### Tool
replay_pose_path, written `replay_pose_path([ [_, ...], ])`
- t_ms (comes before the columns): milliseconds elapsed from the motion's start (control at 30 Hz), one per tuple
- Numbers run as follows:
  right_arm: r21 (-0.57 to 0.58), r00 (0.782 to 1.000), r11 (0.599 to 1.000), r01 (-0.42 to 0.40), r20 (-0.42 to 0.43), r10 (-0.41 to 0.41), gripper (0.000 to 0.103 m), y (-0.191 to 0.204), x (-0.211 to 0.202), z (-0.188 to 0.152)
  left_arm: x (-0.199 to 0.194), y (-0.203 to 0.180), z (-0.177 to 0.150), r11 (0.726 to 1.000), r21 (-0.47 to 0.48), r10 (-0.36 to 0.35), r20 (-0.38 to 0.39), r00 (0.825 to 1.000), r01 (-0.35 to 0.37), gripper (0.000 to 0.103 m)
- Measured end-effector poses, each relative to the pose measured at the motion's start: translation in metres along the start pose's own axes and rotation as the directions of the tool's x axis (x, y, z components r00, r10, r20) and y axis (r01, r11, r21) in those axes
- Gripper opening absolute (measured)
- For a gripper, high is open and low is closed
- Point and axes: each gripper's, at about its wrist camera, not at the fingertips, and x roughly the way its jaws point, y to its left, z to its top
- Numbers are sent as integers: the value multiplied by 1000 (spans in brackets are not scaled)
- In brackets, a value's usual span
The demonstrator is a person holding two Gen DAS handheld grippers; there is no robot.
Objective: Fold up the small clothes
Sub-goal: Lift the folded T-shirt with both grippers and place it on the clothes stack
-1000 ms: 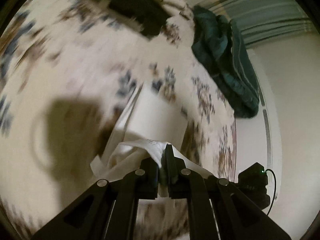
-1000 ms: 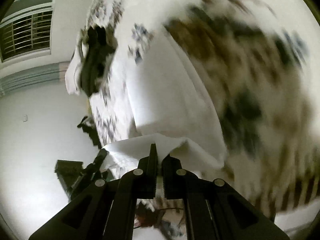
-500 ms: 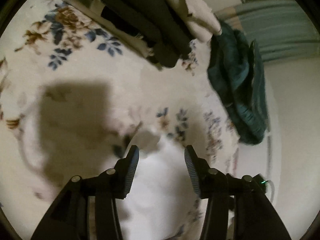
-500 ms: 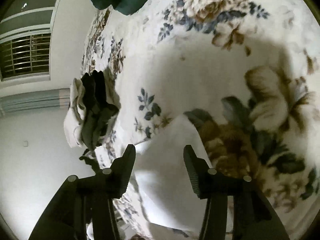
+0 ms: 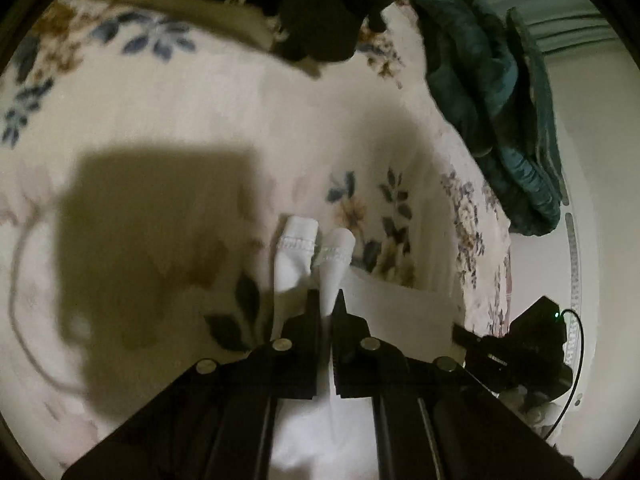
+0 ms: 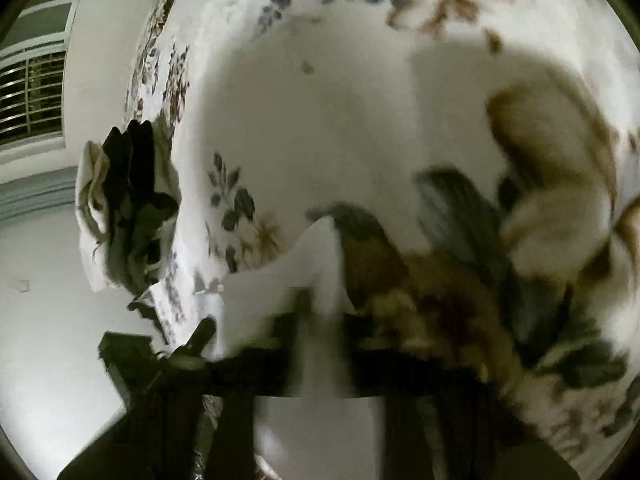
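Note:
A small white garment (image 5: 296,256) lies on the flowered bedspread (image 5: 160,120). My left gripper (image 5: 329,304) is shut on a pinched-up fold of it near its stitched hem (image 5: 336,254). In the right wrist view the same white garment (image 6: 304,264) runs under my right gripper (image 6: 324,312). That view is badly blurred by motion. The fingers look close together around the cloth, but I cannot tell whether they are shut.
A pile of dark and cream clothes (image 5: 312,12) lies at the far side of the bed and shows in the right wrist view (image 6: 124,200). A dark green blanket (image 5: 500,112) hangs at the bed's right edge. A black device (image 5: 520,352) with a cable sits beyond that edge.
Half a second ago both grippers were open above the flat garment. Now the left has closed on a fold of it, and the right has dropped onto the cloth.

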Motion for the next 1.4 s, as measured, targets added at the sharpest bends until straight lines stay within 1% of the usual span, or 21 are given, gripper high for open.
replay_pose_path([
  [100, -29, 998, 998, 57, 33, -56, 3, 11, 1, 5, 2, 9, 5, 1000, -11, 23, 1, 1000, -23, 3],
  [167, -11, 994, 995, 104, 20, -103, 3, 6, 7, 8, 7, 19, 8, 998, -56, 19, -13, 1000, -20, 3],
  [200, -6, 993, 993, 114, 13, -114, 3, 4, 9, 9, 8, 26, 10, 995, -95, -4, -31, 1000, 1, 5],
  [267, 4, 992, 993, 120, -30, -120, 6, -1, 11, 10, 2, 34, 12, 989, -140, -45, -49, 998, 38, 14],
  [333, 11, 992, 994, 113, -49, -112, 21, -5, 4, 8, -11, 35, 10, 989, -131, -71, -32, 997, 67, 47],
  [367, 10, 992, 994, 107, -63, -106, 45, -8, -1, 5, -17, 36, 7, 986, -131, -106, -22, 994, 102, 55],
  [400, 7, 994, 997, 75, -74, -74, 62, -12, -7, 0, -24, 40, 1, 980, -142, -140, -17, 990, 136, 63],
  [433, 4, 995, 999, 45, -86, -44, 66, -15, -11, -4, -26, 42, -3, 977, -147, -159, -21, 987, 155, 63],
  [467, 4, 993, 1000, 20, -115, -19, 67, -22, -12, -10, -24, 45, -11, 969, -155, -202, -47, 978, 193, 63],
  [567, 11, 974, 1000, -26, -223, 28, 67, -44, 3, -31, -9, 49, -33, 958, -174, -248, -118, 962, 226, 63],
  [600, 21, 963, 998, -55, -263, 59, 67, -52, 12, -39, -4, 49, -39, 953, -185, -267, -137, 954, 240, 63],
  [700, 56, 930, 984, -168, -321, 177, 67, -62, 33, -54, 10, 42, -58, 940, -207, -308, -175, 935, 271, 63],
  [767, 67, 911, 971, -228, -336, 237, 67, -60, 43, -58, 14, 35, -61, 944, -201, -296, -168, 940, 262, 63],
  [867, 71, 895, 961, -267, -353, 274, 68, -56, 54, -60, 18, 28, -62, 947, -202, -281, -144, 949, 250, 61],
  [900, 58, 895, 962, -266, -357, 268, 65, -53, 57, -60, 18, 24, -61, 951, -193, -269, -135, 954, 241, 61],
  [933, 40, 896, 964, -264, -360, 260, 60, -49, 58, -60, 18, 21, -62, 956, -180, -258, -128, 958, 233, 56],
  [967, 11, 900, 967, -254, -363, 241, 42, -45, 59, -60, 15, 14, -62, 965, -151, -235, -122, 964, 216, 48],
  [1000, -12, 905, 971, -239, -366, 218, 29, -41, 59, -61, 13, 10, -62, 974, -126, -204, -125, 971, 188, 25],
  [1067, -37, 910, 972, -232, -360, 204, 20, -35, 56, -63, 8, 6, -64, 982, -102, -171, -120, 978, 160, 19],
  [1233, -75, 923, 974, -216, -341, 178, 16, -11, 35, -71, -17, -12, -65, 992, -77, -110, -99, 989, 102, 15],
  [1400, -132, 926, 968, -216, -342, 160, 16, 41, 2, -80, -67, -31, -57, 992, -90, -91, -44, 995, 86, 15],
])
